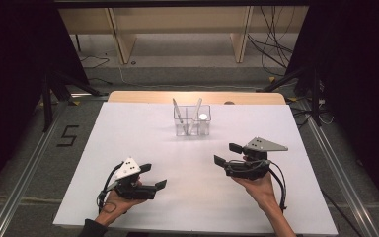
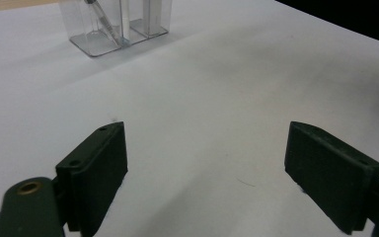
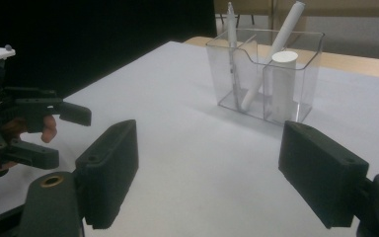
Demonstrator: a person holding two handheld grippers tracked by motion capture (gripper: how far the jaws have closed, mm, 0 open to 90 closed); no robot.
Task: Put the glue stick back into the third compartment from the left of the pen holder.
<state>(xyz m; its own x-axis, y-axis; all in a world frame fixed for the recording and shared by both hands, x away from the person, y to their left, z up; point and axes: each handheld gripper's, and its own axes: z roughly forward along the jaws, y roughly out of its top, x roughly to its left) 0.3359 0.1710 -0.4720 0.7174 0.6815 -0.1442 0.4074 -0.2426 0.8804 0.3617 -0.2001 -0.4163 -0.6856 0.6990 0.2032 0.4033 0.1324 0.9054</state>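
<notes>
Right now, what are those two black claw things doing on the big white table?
A person holds a hand-held gripper in each hand over the white table. The left hand-held gripper and the right hand-held gripper both stand open and hold nothing. Farther back sits a clear plastic organizer box with compartments. Two white pens lean in it, and a short white cylinder stands in another compartment. Nothing has been grabbed yet.

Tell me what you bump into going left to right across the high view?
Left gripper → clear holder with pens → right gripper, all on the white table.
</notes>
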